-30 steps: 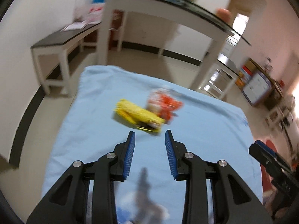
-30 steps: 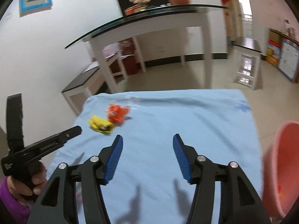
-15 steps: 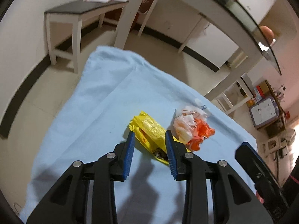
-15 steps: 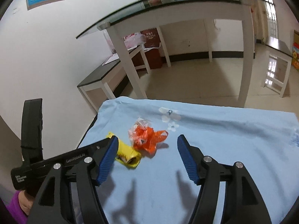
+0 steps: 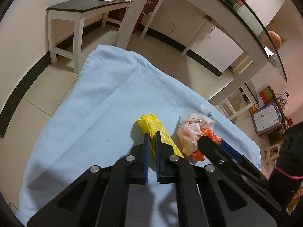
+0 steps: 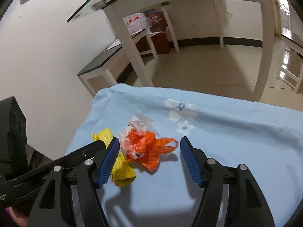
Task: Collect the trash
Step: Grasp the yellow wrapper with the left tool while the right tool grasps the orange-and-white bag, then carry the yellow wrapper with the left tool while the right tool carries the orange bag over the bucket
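Note:
A crumpled yellow plastic bag [image 5: 162,132] lies on the light blue cloth [image 5: 98,102]. My left gripper [image 5: 152,135] is shut on the yellow bag, which shows between its blue pads. An orange and white plastic bag [image 5: 193,132] lies just right of it. In the right wrist view the yellow bag [image 6: 121,168] sits by my left finger, and the orange and white bag [image 6: 145,147] lies between the open fingers of my right gripper [image 6: 149,143]. The right gripper's finger [image 5: 223,151] shows beside the orange bag in the left wrist view.
A glass-topped white table [image 6: 128,47] stands beyond the cloth, with a low dark-topped bench [image 5: 75,11] against the wall. The cloth [image 6: 227,132] has white flower prints [image 6: 180,111]. A small white stool [image 6: 289,68] stands at the right.
My left gripper has closed from open onto the yellow bag. My right gripper has moved forward so its open fingers now straddle the orange and white bag.

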### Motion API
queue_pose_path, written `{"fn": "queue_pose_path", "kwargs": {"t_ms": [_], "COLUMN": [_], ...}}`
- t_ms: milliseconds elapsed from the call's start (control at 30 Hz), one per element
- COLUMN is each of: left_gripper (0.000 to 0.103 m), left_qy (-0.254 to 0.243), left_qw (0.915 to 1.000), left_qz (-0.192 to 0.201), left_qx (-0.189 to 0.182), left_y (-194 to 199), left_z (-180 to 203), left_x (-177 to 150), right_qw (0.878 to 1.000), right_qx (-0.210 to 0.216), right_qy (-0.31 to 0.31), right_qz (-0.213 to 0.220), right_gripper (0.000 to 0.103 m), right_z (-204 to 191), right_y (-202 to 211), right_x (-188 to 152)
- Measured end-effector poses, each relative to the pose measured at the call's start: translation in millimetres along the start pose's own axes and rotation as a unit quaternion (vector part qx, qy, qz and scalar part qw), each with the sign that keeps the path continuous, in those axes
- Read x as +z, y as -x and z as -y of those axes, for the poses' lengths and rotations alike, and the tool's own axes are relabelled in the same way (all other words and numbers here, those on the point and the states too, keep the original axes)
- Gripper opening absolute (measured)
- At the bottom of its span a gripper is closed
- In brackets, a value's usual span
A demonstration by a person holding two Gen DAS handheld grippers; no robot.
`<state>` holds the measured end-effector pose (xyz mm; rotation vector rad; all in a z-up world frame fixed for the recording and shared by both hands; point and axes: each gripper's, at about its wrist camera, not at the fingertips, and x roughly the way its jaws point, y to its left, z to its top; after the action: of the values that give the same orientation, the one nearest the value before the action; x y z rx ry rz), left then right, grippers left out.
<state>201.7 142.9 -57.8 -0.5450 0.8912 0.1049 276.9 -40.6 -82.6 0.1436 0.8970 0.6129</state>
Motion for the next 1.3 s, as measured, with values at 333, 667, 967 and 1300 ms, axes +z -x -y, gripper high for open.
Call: {"fn": "queue_pose_path", "kwargs": {"t_ms": [333, 667, 967, 1300], "left_gripper": [0.003, 0.003, 0.003, 0.003], "left_qy": [-0.041, -0.089, -0.17, -0.255], "left_qw": [0.9988, 0.9935, 0.9749, 0.9408], "left_qz": [0.024, 0.026, 0.007, -0.029], "left_qx": [-0.01, -0.066, -0.144, -0.222], "left_y": [24.2, 60.4, 81.7, 85.8], "left_z": [10.1, 48.1, 133.3, 243.3], "left_x": [-11.7, -39.1, -85.6, -149.1], "right_qw": [1.0, 0.997, 0.981, 0.941], "right_qx": [-0.005, -0.042, -0.141, -0.258], "right_qy": [0.024, -0.005, -0.064, -0.156], "right_qz": [0.01, 0.072, 0.116, 0.155], "right_gripper": [0.025, 0.022, 0.022, 0.023], "right_z": [-13.7, 3.3, 48.5, 132.4], "right_y": [21.1, 122.3, 229.1, 334.5], "right_x": [-14.0, -47.5, -107.6, -173.3]}}
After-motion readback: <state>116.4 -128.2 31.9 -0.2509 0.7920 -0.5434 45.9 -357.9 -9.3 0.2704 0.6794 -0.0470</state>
